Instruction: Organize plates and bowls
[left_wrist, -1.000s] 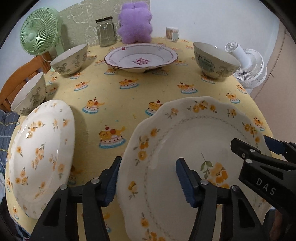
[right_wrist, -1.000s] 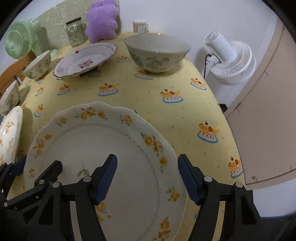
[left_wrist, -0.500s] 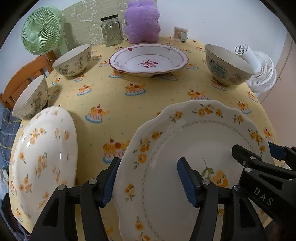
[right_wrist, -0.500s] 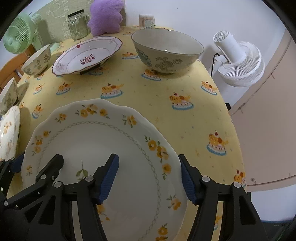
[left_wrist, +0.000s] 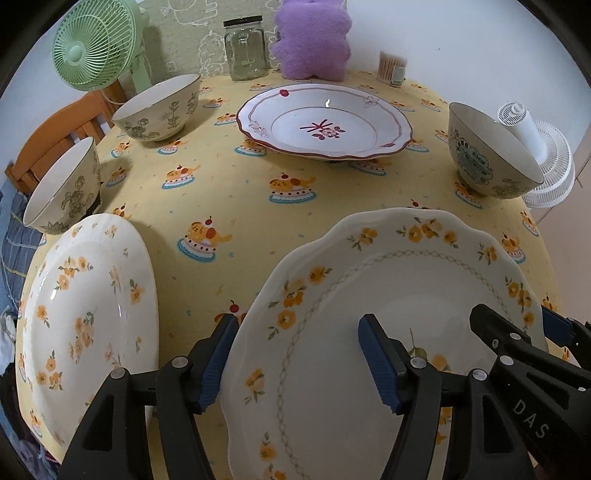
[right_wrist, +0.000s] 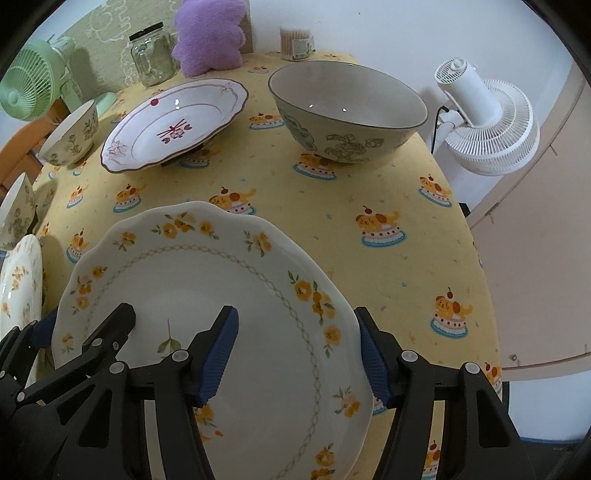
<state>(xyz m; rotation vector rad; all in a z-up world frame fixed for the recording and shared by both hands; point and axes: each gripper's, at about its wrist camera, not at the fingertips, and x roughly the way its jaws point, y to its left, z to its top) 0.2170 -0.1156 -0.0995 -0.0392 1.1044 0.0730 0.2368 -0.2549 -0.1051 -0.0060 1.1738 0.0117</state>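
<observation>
A large white plate with yellow flowers (left_wrist: 388, 280) (right_wrist: 207, 280) lies near the front of the yellow-clothed table (left_wrist: 240, 221). Both grippers straddle its rim. On my left gripper (left_wrist: 299, 358) the jaws are opening: the left pad sits just outside the plate's left rim and the right finger hovers over its face. My right gripper (right_wrist: 295, 354) mirrors this, with one pad outside the right rim and the other over the plate. Neither pair of pads clamps the plate. A second yellow-flowered plate (left_wrist: 85, 306) lies close to the left.
A maroon-patterned plate (left_wrist: 325, 125) sits at the back centre. Floral bowls stand at the back left (left_wrist: 159, 107), far left (left_wrist: 62, 192) and right (right_wrist: 347, 107). Behind are a glass jar (left_wrist: 245, 48), purple plush (left_wrist: 314, 37) and green fan (left_wrist: 96, 48). A white fan (right_wrist: 491, 125) stands beyond the table's right edge.
Both grippers have shifted left over the table with the big plate still between them. The left gripper's fingers stand a little wider apart.
</observation>
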